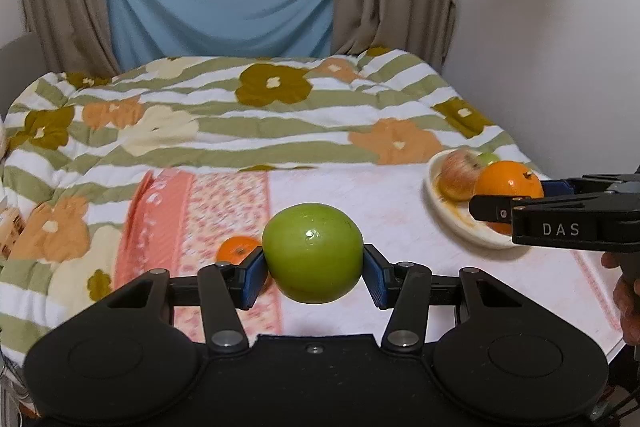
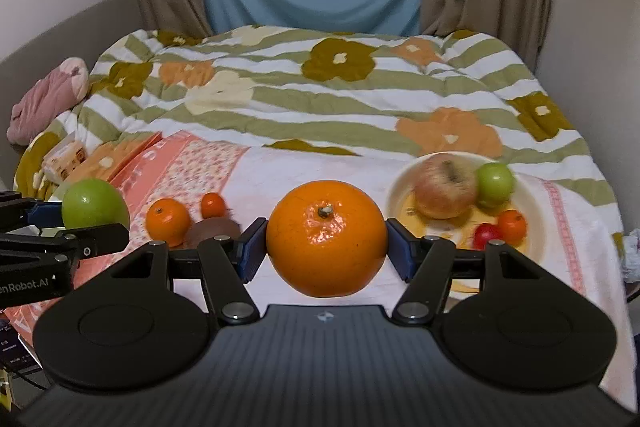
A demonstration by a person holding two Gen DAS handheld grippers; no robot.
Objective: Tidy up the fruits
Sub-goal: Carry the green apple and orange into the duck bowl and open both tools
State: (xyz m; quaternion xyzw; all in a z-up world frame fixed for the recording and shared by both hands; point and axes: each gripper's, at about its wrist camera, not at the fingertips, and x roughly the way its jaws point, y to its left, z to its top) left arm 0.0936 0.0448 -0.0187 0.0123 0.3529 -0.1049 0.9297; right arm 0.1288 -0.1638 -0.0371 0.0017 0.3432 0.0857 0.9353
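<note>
- Your left claw (image 1: 314, 267) is clenched on the large glossy green apple (image 1: 313, 253), held up over the pink-patterned cloth (image 1: 400, 211) near the middle.
- Your right claw (image 2: 326, 255) grips the big round orange with its stem stub (image 2: 326, 249), carried left of the cream shallow plate (image 2: 532, 199).
- Done so far, by the look of it: that plate at the far right already holds a reddish-yellow apple (image 2: 444, 187), a small green apple (image 2: 495, 183), a small orange fruit (image 2: 512, 223) and a small red fruit (image 2: 486, 235).
- Left to do: both held fruits, plus two small mandarins (image 2: 168, 221) and a brown kiwi-like fruit (image 2: 212, 231) lying on the cloth at the left.
- The brown fruit is half hidden behind the right claw's linkage; the plate's near rim is cut off too, and the plated fruit is blurred.
</note>
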